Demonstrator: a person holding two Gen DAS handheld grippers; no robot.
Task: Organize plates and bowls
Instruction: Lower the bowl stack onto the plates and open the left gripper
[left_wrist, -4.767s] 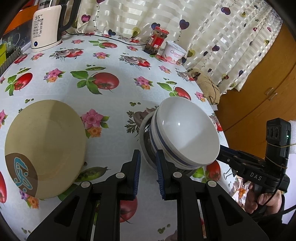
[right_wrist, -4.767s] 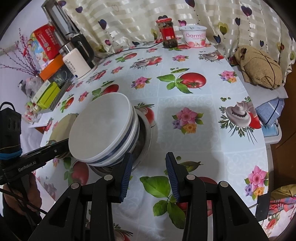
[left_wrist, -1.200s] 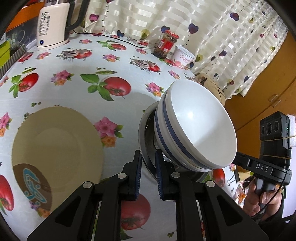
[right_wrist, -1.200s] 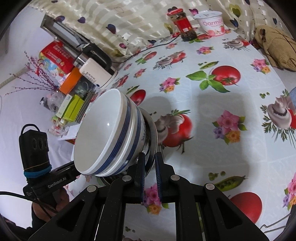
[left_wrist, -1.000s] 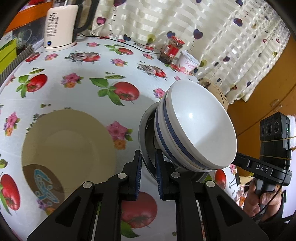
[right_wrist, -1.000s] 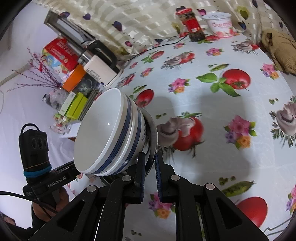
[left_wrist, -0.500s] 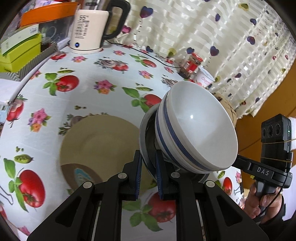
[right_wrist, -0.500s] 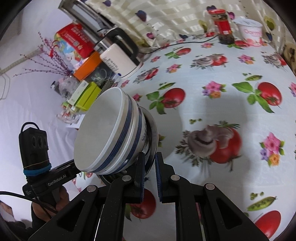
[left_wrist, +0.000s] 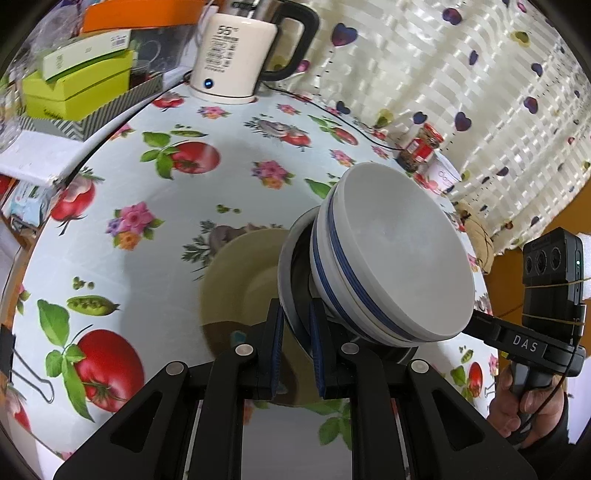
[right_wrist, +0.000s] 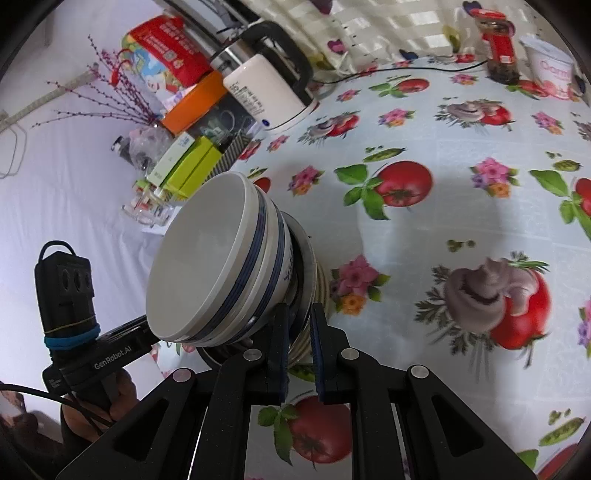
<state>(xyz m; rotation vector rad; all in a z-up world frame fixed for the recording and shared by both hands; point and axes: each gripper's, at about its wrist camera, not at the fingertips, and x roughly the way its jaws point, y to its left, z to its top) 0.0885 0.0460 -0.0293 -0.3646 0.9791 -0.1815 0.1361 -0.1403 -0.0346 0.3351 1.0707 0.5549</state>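
Two stacked white bowls with blue stripes (left_wrist: 391, 251) sit tilted in a shallow metal dish (left_wrist: 286, 273). My left gripper (left_wrist: 295, 325) is shut on the dish's near rim. Seen from the other side, my right gripper (right_wrist: 299, 321) is shut on the opposite rim of the metal dish (right_wrist: 308, 266), with the bowls (right_wrist: 207, 258) leaning away from it. The stack hangs above a tan plate (left_wrist: 240, 280) that lies on the flowered tablecloth and is partly hidden by it. In the right wrist view only a sliver of the tan plate (right_wrist: 320, 291) shows under the dish.
A white kettle (left_wrist: 236, 55) stands at the back of the table, with green and orange boxes (left_wrist: 74, 88) beside it. A red-lidded jar (right_wrist: 498, 48) and a yoghurt tub (right_wrist: 550, 70) stand by the curtain. A binder clip (left_wrist: 26, 373) holds the cloth at the left edge.
Both grippers have carried the dish and bowls sideways toward the kettle side of the table. The stack now hangs over the tan plate, which was off to its left before.
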